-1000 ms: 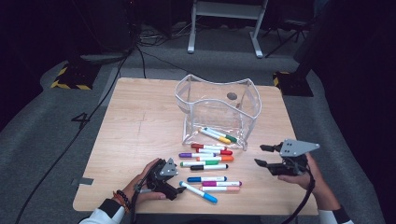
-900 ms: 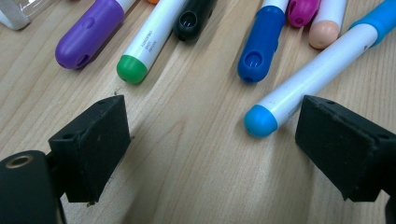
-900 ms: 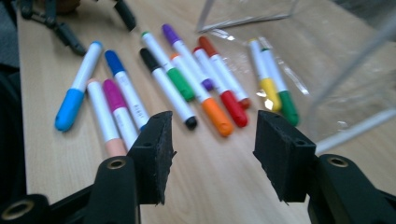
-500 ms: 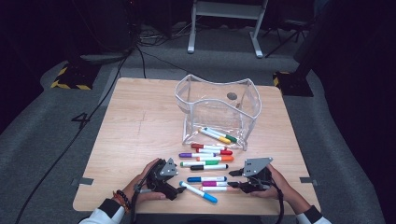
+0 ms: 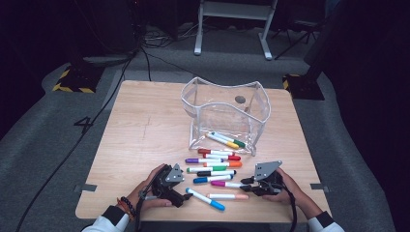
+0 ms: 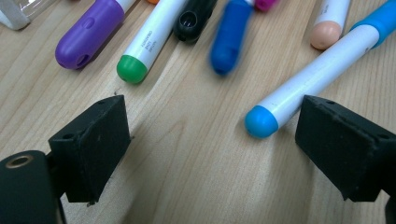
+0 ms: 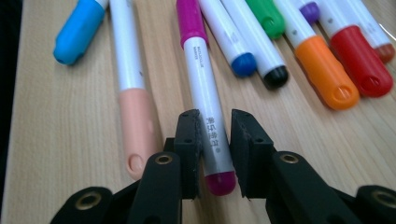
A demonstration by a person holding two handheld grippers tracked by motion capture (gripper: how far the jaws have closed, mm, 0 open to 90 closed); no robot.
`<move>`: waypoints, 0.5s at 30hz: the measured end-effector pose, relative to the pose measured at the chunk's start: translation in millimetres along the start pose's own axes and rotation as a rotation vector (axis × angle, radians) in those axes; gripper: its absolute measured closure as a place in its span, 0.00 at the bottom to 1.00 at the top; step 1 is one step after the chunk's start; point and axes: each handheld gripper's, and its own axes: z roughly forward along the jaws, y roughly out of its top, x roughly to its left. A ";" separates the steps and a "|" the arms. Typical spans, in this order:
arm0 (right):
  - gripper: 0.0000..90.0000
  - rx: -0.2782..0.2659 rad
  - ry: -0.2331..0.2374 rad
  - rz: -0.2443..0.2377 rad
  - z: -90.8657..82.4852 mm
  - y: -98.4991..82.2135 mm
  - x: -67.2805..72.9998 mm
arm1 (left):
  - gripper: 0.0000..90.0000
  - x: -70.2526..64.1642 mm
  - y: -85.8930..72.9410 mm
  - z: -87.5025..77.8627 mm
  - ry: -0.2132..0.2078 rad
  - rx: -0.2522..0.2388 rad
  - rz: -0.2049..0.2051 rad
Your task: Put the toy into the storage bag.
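Magenta marker (image 7: 205, 107) is lying on the worktop (image 5: 145, 135) at about 5 o'clock, looking light, rigid and slippery. Right hand-held gripper (image 7: 212, 144) has been closing, clamping its barrel near the tail end. Left hand-held gripper (image 6: 210, 144) is standing apart.

The right gripper (image 5: 247, 184), black with 2 jaws, is low at the table; its jaws have just been closing and now sit against a magenta-capped white marker (image 7: 208, 121). The left gripper (image 5: 186, 195) rests with jaws wide apart.
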 end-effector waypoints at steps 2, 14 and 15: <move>0.78 0.003 -0.020 0.022 -1.9 -3.6 -2.6 | 0.12 0.1 0.0 0.0 0.000 -0.001 0.001; 0.66 -0.055 -0.026 0.026 -28.8 -9.2 5.9 | 0.11 0.1 0.0 0.1 0.000 0.000 0.000; 0.66 -0.060 -0.013 0.016 -29.0 -7.2 8.5 | 0.11 0.0 0.1 0.2 -0.001 0.000 -0.001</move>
